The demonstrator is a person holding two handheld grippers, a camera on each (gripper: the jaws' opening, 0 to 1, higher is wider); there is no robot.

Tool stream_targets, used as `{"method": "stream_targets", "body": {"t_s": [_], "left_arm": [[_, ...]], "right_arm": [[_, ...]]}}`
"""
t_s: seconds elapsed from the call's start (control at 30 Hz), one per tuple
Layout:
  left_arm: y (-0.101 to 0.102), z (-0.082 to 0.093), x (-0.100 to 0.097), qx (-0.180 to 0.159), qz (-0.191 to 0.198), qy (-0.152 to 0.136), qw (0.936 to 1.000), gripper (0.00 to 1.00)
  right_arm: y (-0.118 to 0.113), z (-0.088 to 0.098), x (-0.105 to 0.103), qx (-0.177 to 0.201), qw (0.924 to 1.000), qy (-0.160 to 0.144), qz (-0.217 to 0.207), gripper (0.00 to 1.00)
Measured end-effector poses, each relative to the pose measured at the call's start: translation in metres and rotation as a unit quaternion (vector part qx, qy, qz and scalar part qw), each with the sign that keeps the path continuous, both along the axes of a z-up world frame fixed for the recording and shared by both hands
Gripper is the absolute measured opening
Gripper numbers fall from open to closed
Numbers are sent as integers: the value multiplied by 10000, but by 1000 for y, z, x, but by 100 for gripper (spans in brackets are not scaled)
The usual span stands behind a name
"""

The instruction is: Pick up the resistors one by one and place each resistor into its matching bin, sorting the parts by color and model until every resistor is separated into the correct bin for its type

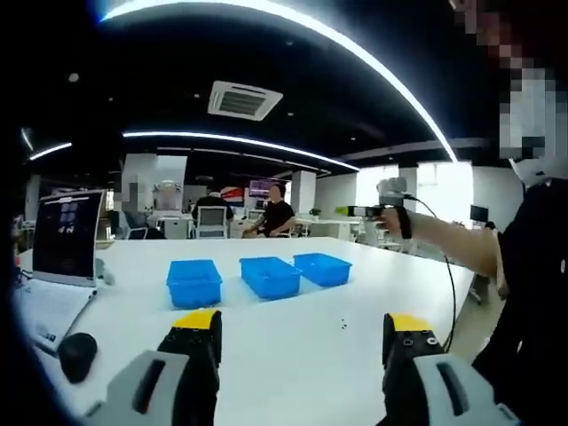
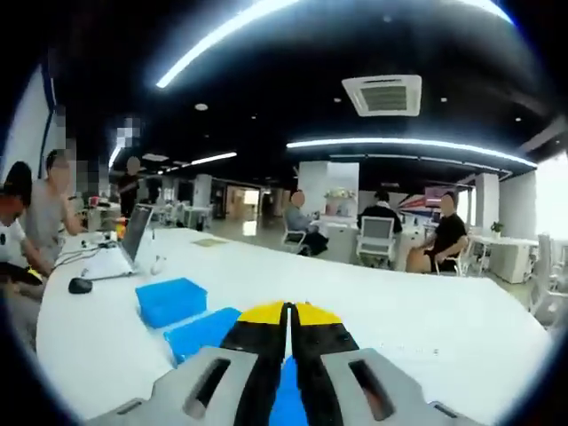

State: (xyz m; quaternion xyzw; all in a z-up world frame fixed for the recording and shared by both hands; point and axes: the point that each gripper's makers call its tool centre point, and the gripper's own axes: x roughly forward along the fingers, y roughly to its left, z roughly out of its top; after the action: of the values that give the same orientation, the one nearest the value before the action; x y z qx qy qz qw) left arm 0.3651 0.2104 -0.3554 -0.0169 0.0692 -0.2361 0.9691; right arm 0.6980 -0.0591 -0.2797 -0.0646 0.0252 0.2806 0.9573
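Your left claw is hanging released; three blue bins sitting at 12 o'clock on the tabletop. Right claw clenched, empty.

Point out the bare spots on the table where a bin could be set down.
Bare table lies between the three blue bins and the left gripper, apart from a few tiny dark specks. More bare room runs right of the bins toward the edge. The left end is crowded: laptop, mouse, papers.
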Motion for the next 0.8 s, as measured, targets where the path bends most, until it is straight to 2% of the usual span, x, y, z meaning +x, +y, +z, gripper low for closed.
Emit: {"method": "stream_targets", "body": {"t_s": [0.17, 0.27, 0.4, 0.47, 0.6, 0.73, 0.8], "left_arm": [[4, 5, -4, -89, 65, -48, 9999, 75], [7, 4, -5, -41, 104, -28, 9999, 75], [7, 4, -5, -32, 110, -19, 9999, 75], [4, 5, -4, -16, 86, -11, 10000, 75], [-2, 5, -1, 52, 5, -7, 10000, 75], [-8, 5, 2, 169, -71, -25, 9998, 75], [-11, 5, 3, 132, -132, -26, 9998, 75]], "right_arm": [[5, -13, 13, -250, 9996, 84, -45, 6], [3, -18, 17, -365, 9993, 71, -103, 17], [1, -17, 9, -289, 9995, 86, -71, 30], [0, -14, 4, -249, 9996, 85, -40, 34], [-3, -9, -20, -164, 9998, 72, 121, 36], [-5, -7, -64, -89, 9990, 86, 418, 39], [-11, -4, -86, -117, 9987, -28, 486, 38]]}}
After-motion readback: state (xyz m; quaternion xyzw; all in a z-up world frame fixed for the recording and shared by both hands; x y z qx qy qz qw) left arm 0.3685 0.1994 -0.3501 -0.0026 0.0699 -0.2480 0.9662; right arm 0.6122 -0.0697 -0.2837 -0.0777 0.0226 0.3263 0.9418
